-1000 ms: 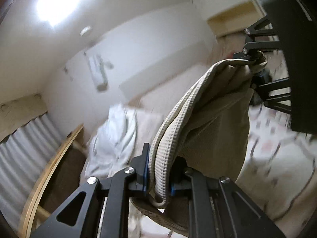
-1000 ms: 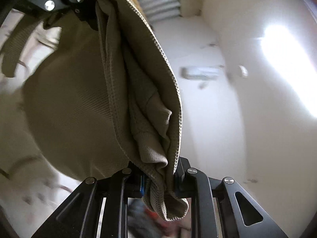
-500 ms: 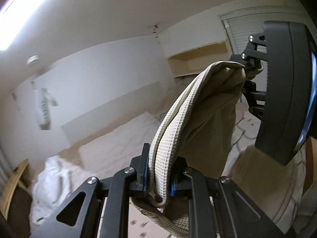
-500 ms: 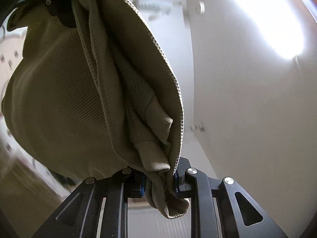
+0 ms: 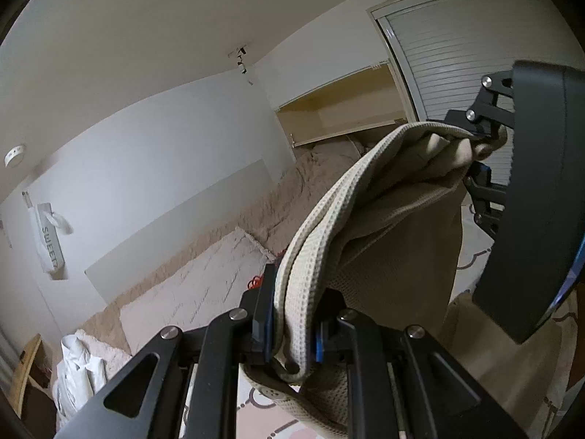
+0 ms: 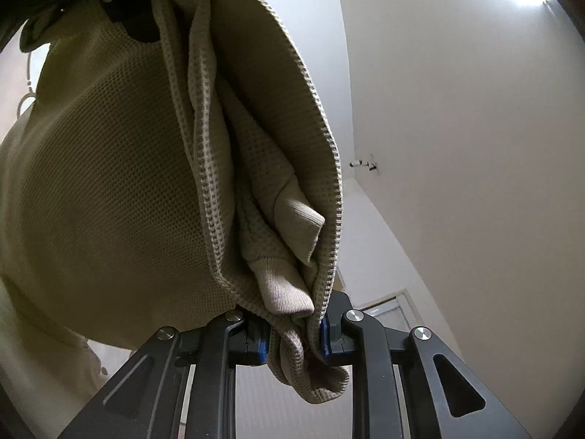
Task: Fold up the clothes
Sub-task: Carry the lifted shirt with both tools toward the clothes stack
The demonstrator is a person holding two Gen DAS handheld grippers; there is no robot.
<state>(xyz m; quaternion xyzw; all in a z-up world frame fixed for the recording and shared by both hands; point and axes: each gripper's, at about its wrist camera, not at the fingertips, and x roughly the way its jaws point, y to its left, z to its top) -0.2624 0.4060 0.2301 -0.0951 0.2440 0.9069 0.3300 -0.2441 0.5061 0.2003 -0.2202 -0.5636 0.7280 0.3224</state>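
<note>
A beige waffle-knit garment point(image 5: 384, 226) hangs in the air, stretched between my two grippers. My left gripper point(image 5: 290, 329) is shut on one bunched edge of it. My right gripper point(image 6: 292, 333) is shut on the other bunched edge, where a ribbed cuff point(image 6: 285, 289) pokes out. In the left wrist view the right gripper point(image 5: 479, 153) is at the upper right, holding the cloth. In the right wrist view the garment point(image 6: 120, 183) fills the left half and sags downward, and the left gripper point(image 6: 131, 18) shows at the top left.
Below lies a bed with a beige quilted cover point(image 5: 204, 285) and a patterned sheet point(image 5: 263, 417). White clothes point(image 5: 76, 369) are piled at its left end. A slatted closet door point(image 5: 449, 66) and an open shelf point(image 5: 340, 113) stand behind. White walls and ceiling surround.
Both grippers have swung round and tilted up with the garment held between them; the left view turned from the white pile toward the closet. Both grips are unchanged.
</note>
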